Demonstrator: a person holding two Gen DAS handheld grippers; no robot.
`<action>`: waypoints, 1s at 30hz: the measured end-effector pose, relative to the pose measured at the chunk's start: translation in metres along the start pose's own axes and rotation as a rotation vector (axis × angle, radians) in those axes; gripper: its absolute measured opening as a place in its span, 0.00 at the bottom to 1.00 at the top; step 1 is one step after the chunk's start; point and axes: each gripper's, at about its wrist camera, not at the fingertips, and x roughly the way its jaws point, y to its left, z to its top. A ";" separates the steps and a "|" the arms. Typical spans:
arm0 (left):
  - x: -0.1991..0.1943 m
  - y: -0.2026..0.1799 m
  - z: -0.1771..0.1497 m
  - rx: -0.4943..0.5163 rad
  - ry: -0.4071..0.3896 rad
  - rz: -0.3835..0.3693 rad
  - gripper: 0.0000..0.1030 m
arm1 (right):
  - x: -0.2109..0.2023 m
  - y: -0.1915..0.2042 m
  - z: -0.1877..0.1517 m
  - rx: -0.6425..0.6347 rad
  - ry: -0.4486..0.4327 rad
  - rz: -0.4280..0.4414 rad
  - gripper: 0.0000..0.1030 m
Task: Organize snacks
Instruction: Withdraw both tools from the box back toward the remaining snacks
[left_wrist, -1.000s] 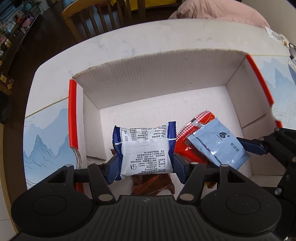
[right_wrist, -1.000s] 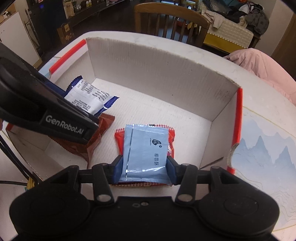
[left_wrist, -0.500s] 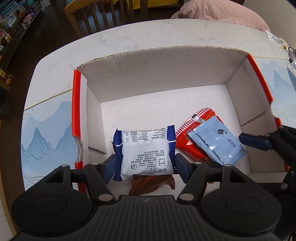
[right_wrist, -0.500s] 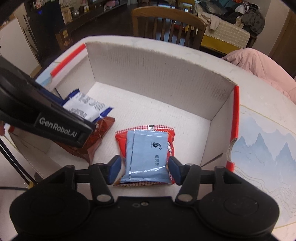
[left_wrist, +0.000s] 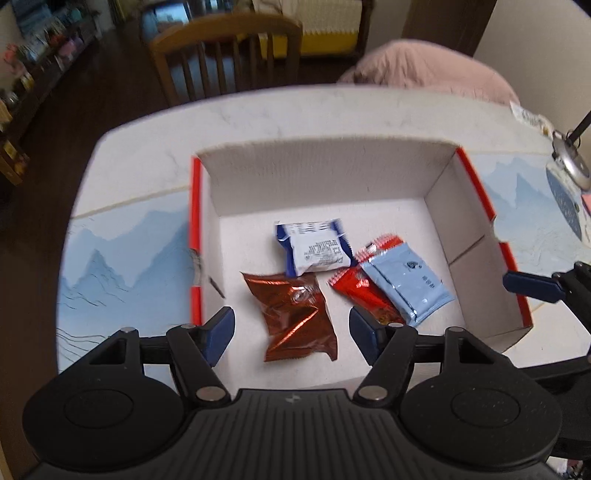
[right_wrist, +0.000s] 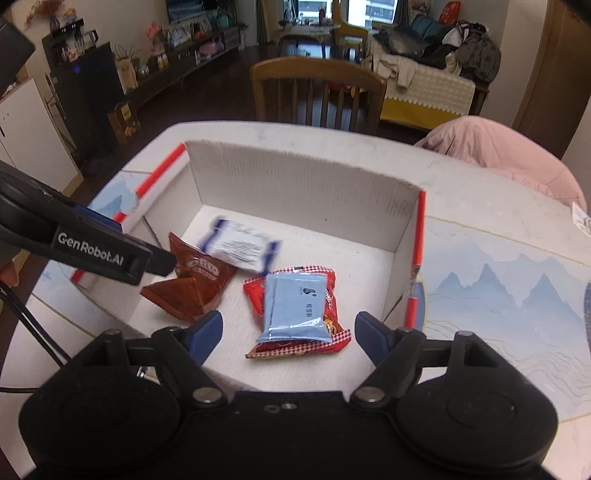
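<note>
An open white cardboard box (left_wrist: 325, 173) (right_wrist: 295, 184) with red edges sits on the table. Inside lie a white-and-blue packet (left_wrist: 314, 249) (right_wrist: 240, 245), a brown foil packet (left_wrist: 295, 317) (right_wrist: 192, 284), a red packet (left_wrist: 365, 291) (right_wrist: 332, 332) and a light blue packet (left_wrist: 404, 282) (right_wrist: 295, 306) lying on the red one. My left gripper (left_wrist: 288, 330) is open and empty above the brown packet. My right gripper (right_wrist: 288, 332) is open and empty above the light blue packet; one of its fingers (left_wrist: 532, 286) shows at the right of the left wrist view.
The box rests on a mat printed with blue mountains (left_wrist: 122, 266) (right_wrist: 509, 291) on a white marble table. A wooden chair (left_wrist: 225, 55) (right_wrist: 317, 92) stands beyond the far edge. Pink cloth (left_wrist: 424, 70) lies at the far right.
Both grippers opened and let go of their packets, then pulled up and back. The white-and-blue packet and the light blue packet now lie in the box.
</note>
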 end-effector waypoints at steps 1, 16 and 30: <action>-0.007 0.000 -0.003 0.004 -0.016 -0.005 0.66 | -0.006 0.001 -0.001 0.003 -0.010 0.002 0.78; -0.083 0.004 -0.070 0.016 -0.150 -0.070 0.70 | -0.084 0.030 -0.042 0.021 -0.138 0.034 0.95; -0.109 0.004 -0.141 0.005 -0.212 -0.146 0.79 | -0.113 0.062 -0.106 -0.030 -0.209 0.034 1.00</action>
